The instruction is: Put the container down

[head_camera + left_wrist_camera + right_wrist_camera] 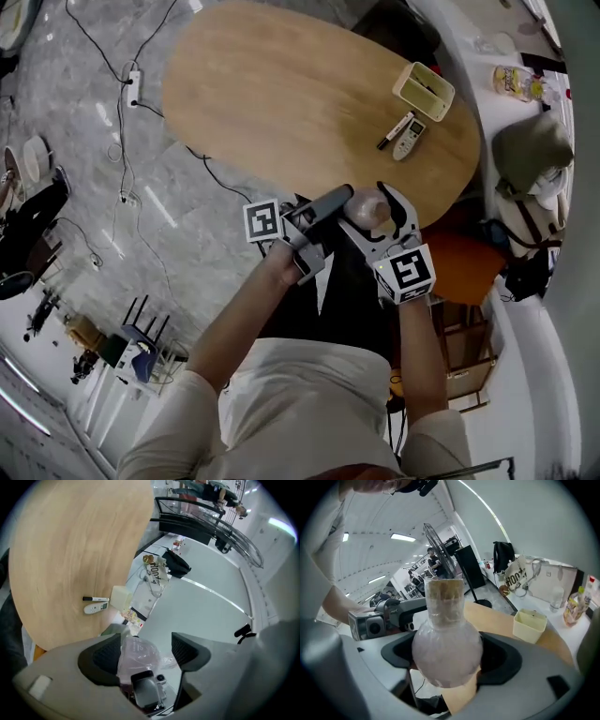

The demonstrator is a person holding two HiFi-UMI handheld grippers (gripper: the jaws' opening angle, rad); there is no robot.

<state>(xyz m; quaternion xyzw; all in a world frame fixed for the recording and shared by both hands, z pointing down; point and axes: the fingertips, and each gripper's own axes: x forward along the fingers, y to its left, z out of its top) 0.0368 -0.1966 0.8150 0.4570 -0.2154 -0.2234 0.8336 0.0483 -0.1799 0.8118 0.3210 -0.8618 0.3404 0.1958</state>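
- While you grip it with your right gripper (450, 662), the round-bodied clear container wrapped in cloudy plastic film (446, 641) hangs in the air with its tan neck pointing away from the camera.
- Your right gripper's fingers are clamped on the container's bulb, one black pad (401, 654) on each side of it.
- From the head view, the container (371, 206) sits in front of your body, just off the near edge of the oval light-wood table (281, 84) and not resting on it.
- Your left gripper (143, 651) has its fingers spread apart; the wrapped container (136, 656) shows between them, close to the left-hand pad, though you cannot tell whether it touches.
- In the head view, your left gripper (330, 206) comes in from the left, its tip just beside the container, opposite your right gripper (377, 212).
- Across the table, near its far right edge, stands a cream rectangular plastic box (424, 91).
- Just beside that box lie a black marker pen (396, 130) and a white remote control (409, 141), side by side.
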